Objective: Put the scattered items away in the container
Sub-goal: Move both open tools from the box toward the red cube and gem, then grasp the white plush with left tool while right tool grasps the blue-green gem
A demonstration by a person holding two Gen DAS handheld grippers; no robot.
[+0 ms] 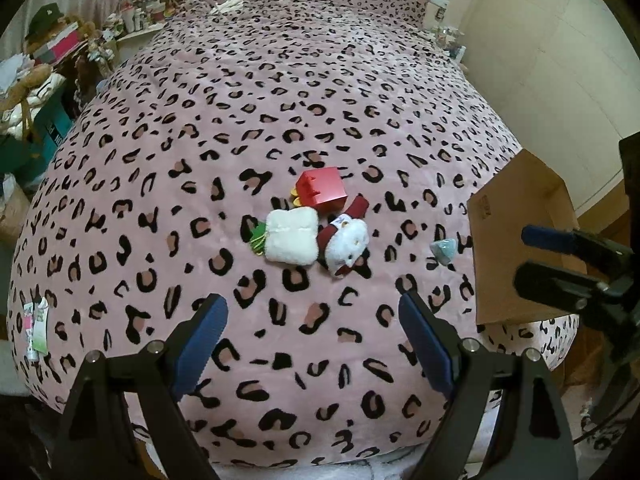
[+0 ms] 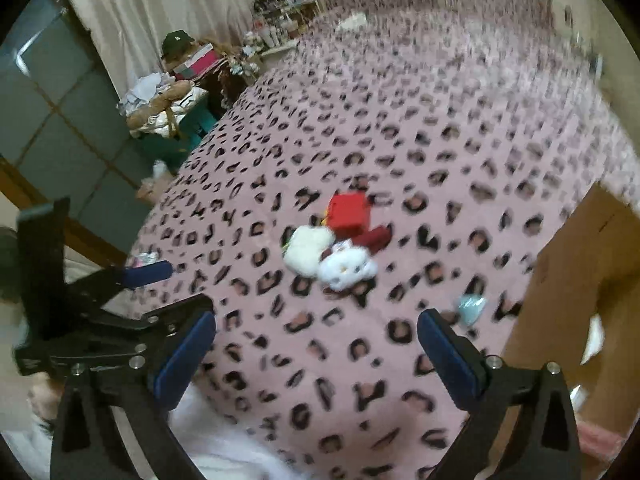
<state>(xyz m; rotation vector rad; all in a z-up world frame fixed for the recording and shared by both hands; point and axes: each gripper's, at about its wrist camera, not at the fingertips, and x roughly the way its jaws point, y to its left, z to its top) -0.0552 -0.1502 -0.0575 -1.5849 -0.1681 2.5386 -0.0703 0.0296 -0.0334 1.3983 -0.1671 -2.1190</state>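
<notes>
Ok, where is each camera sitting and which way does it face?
Left wrist: on the left gripper, looking down the bed at the toys; its open fingers show, right gripper at the edge.
Right wrist: on the right gripper, same way, blurred; left gripper shows.
Both share toys and box.

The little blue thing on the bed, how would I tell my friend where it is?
Start at the big pink leopard-print bedspread, then find the brown cardboard box at its right edge. Just left of the box lies the small pale blue crinkly packet, alone. Unlike the cluster of the red cube, white fluffy pillow toy and white plush doll, it touches nothing.
</notes>
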